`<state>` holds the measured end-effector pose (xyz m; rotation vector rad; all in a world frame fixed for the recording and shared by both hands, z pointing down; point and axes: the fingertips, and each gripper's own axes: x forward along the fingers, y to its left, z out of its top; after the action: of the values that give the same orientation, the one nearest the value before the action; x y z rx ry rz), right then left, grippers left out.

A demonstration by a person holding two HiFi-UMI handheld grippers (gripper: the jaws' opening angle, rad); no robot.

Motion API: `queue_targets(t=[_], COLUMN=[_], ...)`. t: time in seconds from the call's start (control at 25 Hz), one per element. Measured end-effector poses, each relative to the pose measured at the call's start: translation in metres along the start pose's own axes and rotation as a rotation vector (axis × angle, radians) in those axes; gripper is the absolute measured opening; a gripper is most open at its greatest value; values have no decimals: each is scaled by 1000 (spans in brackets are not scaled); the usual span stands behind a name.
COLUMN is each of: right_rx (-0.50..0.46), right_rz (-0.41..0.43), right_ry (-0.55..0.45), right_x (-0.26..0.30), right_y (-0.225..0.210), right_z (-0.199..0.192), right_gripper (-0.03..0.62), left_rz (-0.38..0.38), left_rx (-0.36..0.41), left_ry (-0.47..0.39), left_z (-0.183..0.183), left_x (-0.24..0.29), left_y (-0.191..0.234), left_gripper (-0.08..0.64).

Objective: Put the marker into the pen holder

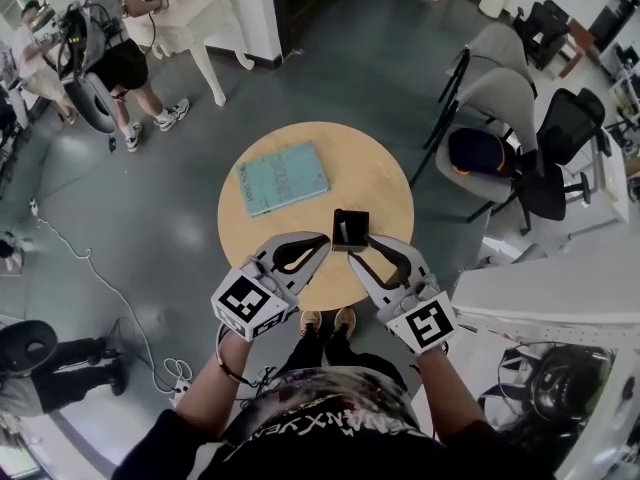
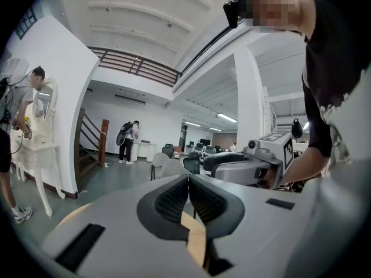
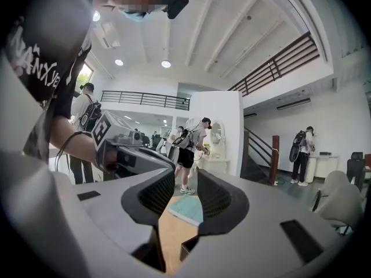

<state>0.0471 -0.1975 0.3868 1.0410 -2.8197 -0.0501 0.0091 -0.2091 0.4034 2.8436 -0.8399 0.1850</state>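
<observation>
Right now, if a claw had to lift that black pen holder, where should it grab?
Probably by the rim: pinch one flat wall of the black pen holder, one finger inside its open top, one outside, coming straight down. It stands upright with square sides, and the open right claw looks the nearer one.

I take the round wooden table (image 1: 375,173) as my landmark. A teal notebook (image 1: 283,177) lies flat on its left half, in from the rim. To the table's right I see two grey chairs (image 1: 500,93), and a dark cap with an orange patch (image 1: 478,150) rests on the seat of the nearer one. A black office chair (image 1: 565,133) stands just beyond them. Up and left of the table, a person wearing a backpack rig (image 1: 110,63) stands beside a white ornate table (image 1: 195,18). On the grey floor left of the table, a thin white cable (image 1: 100,273) trails down to what looks like a power strip (image 1: 180,388).
</observation>
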Motion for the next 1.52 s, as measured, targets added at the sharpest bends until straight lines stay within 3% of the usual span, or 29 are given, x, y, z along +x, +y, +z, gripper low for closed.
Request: queue_targets(t=[0.28, 0.4, 1.52], right_rx=[4, 19, -18], right_rz=[3, 22, 24], right_ry=[18, 75, 40], right_x=[-7, -7, 16], right_y=[14, 21, 13], right_z=[5, -2, 13], right_gripper=[41, 5, 2], left_rz=[1, -5, -15], left_rx=[11, 19, 5], left_ry=[-8, -9, -13], left_z=[13, 16, 14], left_x=[-11, -14, -15], left_y=[-11, -11, 5], left_gripper=[25, 25, 25])
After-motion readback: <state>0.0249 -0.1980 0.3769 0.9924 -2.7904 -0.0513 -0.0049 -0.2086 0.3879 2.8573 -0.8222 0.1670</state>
